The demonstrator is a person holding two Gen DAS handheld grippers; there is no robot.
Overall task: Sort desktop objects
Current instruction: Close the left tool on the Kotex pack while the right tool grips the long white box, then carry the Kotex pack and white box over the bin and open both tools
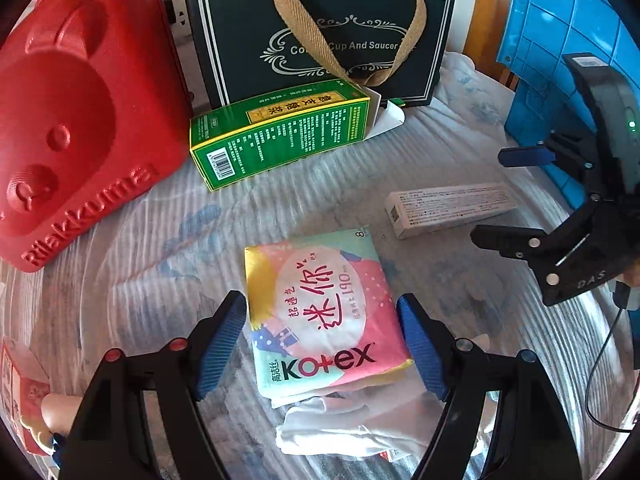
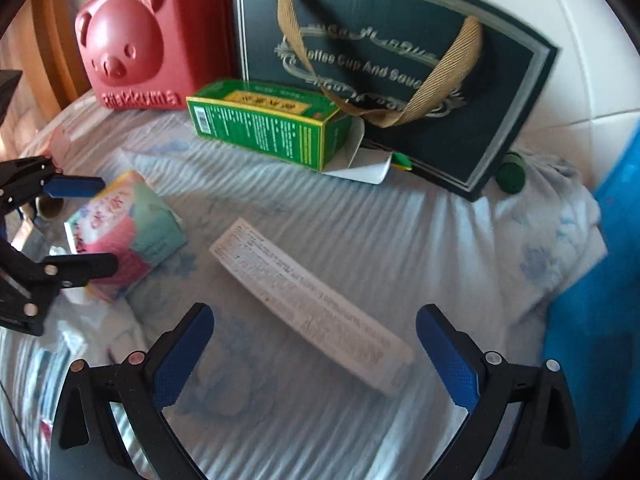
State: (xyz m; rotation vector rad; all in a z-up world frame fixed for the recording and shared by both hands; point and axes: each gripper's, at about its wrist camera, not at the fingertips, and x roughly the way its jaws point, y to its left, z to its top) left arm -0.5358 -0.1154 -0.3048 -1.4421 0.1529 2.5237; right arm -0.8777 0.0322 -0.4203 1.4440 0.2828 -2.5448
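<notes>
Left gripper jaws apart around one Kotex pack, pads not pressing it, right gripper spread wide above one long white box, beyond them one green carton, one dark gift bag, one red bear case, all on striped cloth

A pale ribbed cloth carries a Kotex pack, white carton and green box.

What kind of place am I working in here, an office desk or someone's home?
Most likely a home, a table under a crumpled pale cloth. Household clutter points that way: a red bear-shaped case, a dark gift bag marked for a cup and saucer, and a Kotex pack.
</notes>
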